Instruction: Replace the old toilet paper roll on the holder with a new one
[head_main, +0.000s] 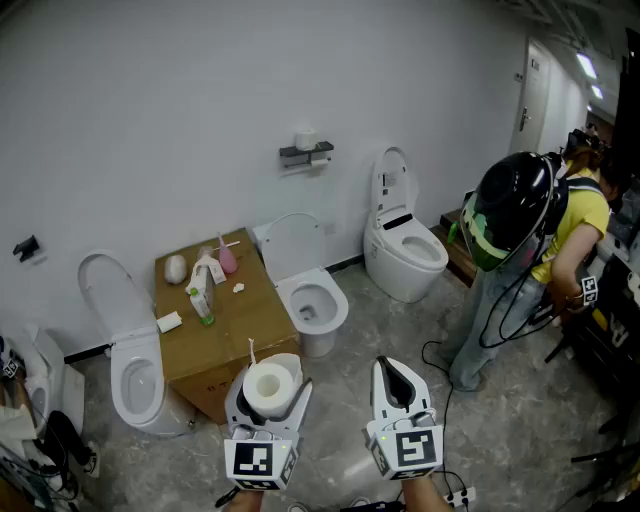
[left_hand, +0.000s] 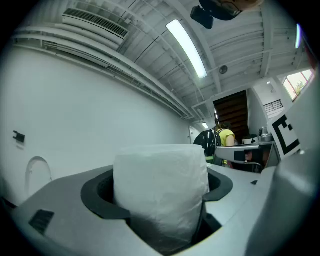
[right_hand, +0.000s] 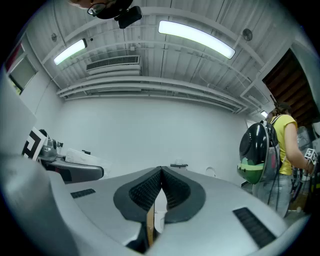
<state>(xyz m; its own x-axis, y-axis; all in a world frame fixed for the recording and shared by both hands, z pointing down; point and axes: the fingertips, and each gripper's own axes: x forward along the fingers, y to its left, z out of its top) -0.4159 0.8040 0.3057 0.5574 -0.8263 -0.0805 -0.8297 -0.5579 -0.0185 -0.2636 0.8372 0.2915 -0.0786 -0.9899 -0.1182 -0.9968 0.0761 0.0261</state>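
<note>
Against the white wall (head_main: 150, 120) stand a left white ceramic toilet (head_main: 130, 375), a middle white toilet (head_main: 312, 300) and a right white toilet (head_main: 405, 250). A brown cardboard box (head_main: 245, 330) sits between the left and middle ones, with small plastic bottles (head_main: 205, 290) on top. A dark wall-mounted holder (head_main: 305, 154), bearing a small paper roll (head_main: 305, 138), hangs above the gap between middle and right. In front, the left hand-held gripper (head_main: 272, 380) carries a full white toilet paper roll (head_main: 266, 390); the right hand-held gripper (head_main: 390, 372) is just beside it.
</note>
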